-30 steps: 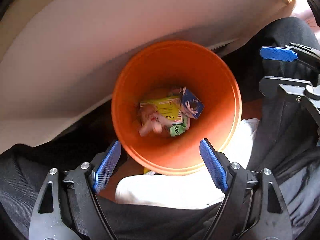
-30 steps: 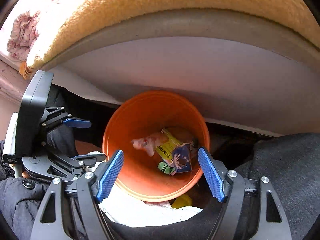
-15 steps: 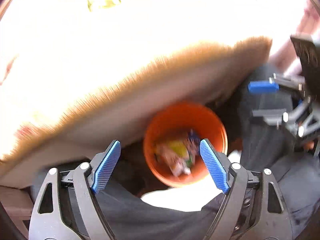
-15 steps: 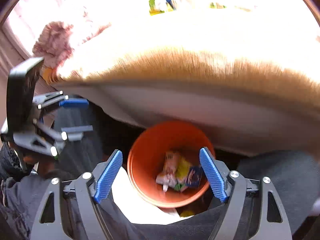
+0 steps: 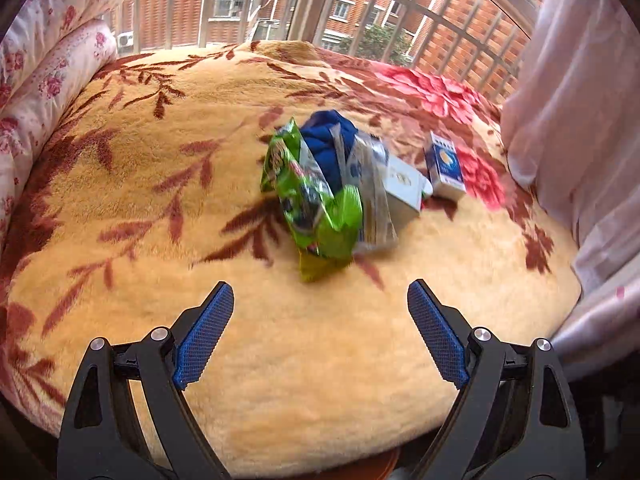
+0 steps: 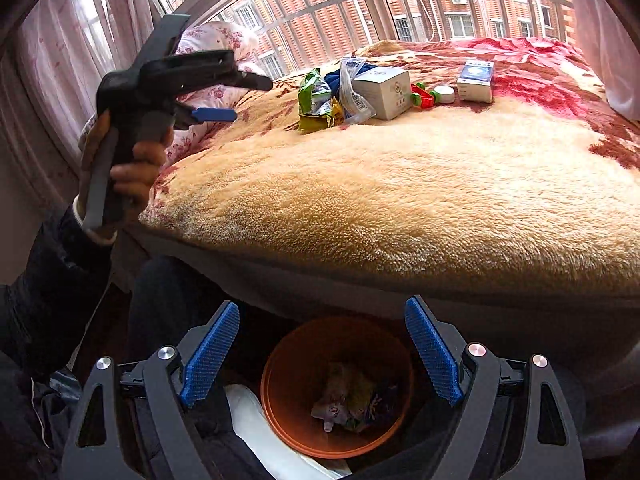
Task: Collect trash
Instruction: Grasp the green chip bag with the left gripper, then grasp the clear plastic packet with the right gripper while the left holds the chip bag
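A pile of trash lies on the blanket: a green snack bag (image 5: pixel 316 196), a blue wrapper (image 5: pixel 326 142), a clear plastic wrapper (image 5: pixel 370 184), a white box (image 5: pixel 404 190) and a blue-white carton (image 5: pixel 444 166). My left gripper (image 5: pixel 320 332) is open and empty, hovering over the blanket short of the green bag. My right gripper (image 6: pixel 322 356) is open and empty above the orange bin (image 6: pixel 288 380), which holds several wrappers (image 6: pixel 348 400). The right wrist view also shows the left gripper (image 6: pixel 212 114), the green bag (image 6: pixel 316 100), the white box (image 6: pixel 384 90) and the carton (image 6: pixel 476 80).
The bed has a fluffy yellow blanket (image 5: pixel 280 380) with red flowers. Floral pillows (image 5: pixel 48 72) lie at the left, a pink curtain (image 5: pixel 580 120) hangs at the right, and a barred window (image 6: pixel 400 0) is behind. Small red, green and white caps (image 6: pixel 432 96) lie between box and carton.
Both grippers rose from above the orange bin. The left one now faces the trash pile on the bed; the right one still has the bin below it. Both stay open.
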Motion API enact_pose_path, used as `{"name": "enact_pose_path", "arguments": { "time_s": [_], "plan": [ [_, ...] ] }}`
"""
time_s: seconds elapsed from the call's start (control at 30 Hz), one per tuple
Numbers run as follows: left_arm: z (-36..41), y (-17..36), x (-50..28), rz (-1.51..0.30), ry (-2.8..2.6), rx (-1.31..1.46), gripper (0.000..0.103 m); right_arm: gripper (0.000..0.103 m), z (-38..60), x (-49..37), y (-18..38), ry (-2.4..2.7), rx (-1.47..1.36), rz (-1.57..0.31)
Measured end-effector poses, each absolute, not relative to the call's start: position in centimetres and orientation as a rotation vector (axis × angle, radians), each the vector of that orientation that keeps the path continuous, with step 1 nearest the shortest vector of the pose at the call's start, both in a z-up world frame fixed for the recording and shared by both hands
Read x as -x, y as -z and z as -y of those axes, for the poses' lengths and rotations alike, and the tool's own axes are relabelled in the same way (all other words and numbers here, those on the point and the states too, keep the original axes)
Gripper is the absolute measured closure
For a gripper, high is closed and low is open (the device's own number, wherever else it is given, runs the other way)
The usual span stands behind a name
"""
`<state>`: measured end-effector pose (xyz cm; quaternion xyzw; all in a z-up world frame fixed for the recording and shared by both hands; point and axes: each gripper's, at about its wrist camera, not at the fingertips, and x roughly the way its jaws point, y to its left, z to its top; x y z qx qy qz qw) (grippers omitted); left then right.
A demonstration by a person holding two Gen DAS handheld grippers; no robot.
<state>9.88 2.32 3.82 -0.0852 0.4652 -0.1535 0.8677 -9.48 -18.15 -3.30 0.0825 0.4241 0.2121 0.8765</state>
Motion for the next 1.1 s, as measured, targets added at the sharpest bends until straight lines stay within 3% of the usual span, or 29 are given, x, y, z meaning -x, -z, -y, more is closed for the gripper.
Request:
{"name": "enact_pose_path", "arguments": {
  "time_s": [0.27,0.63,0.7,0.73,0.97,1.1],
  "plan": [
    [-1.7,-1.8,-17.8,-1.059,0.218,0.283,0.017,0.019,19.7,8.3,4.4,-0.43,-0.212,-0.896],
    [-2.6,2.0,-20.3,-1.087,0.195,0.424,0.017,0.019,21.8,6.8,5.6,-0.411,-0.271,-0.92],
    [-2.6,2.1,-20.1,-1.064,0.197,0.413,0.041,0.019,21.7,6.7,5.6,-0.41,-0.269,-0.922],
    [-2.5,2.2,-20.0,-1.066,0.212,0.405,0.058,0.019,21.7,6.7,5.6,-0.41,-0.268,-0.922],
    [-2.8,0.3,-17.9,-0.977,0.266,0.366,0.069,0.019,21.3,6.5,5.6,-0.402,-0.259,-0.936],
    [-3.5,-1.9,-15.0,-0.922,0.289,0.322,0.069,0.019,20.6,6.4,4.5,-0.42,-0.231,-0.925]
  ]
}}
